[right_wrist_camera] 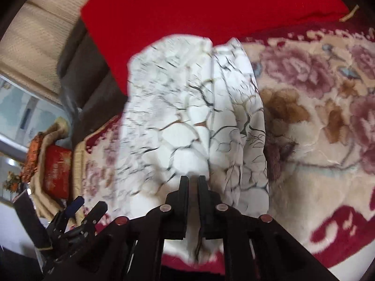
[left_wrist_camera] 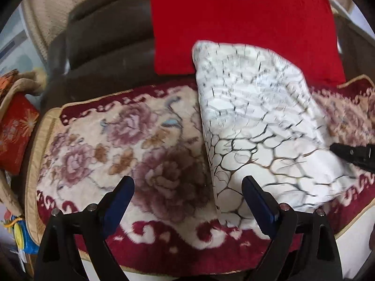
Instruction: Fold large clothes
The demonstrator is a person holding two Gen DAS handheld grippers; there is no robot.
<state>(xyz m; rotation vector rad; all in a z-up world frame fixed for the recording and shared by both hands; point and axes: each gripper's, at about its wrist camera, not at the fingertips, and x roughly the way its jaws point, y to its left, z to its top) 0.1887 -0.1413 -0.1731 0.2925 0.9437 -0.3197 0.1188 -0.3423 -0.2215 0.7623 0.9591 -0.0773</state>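
A white garment with a dark crackle pattern lies folded in a long strip on the floral blanket; its far part is blurred. My left gripper hangs open above the blanket, with its right finger over the garment's near-left edge and nothing between the fingers. It also shows as the left gripper at the lower left of the right wrist view. My right gripper hovers over the garment's near end, fingers a narrow slit apart, no cloth seen in the slit. Its black tip, the right gripper, sits at the garment's right edge.
A big red cloth leans against the brown sofa back behind the garment. A red embroidered cushion and a beige throw lie off the blanket's left end, with a yellow-blue toy below. Bare blanket stretches to the right.
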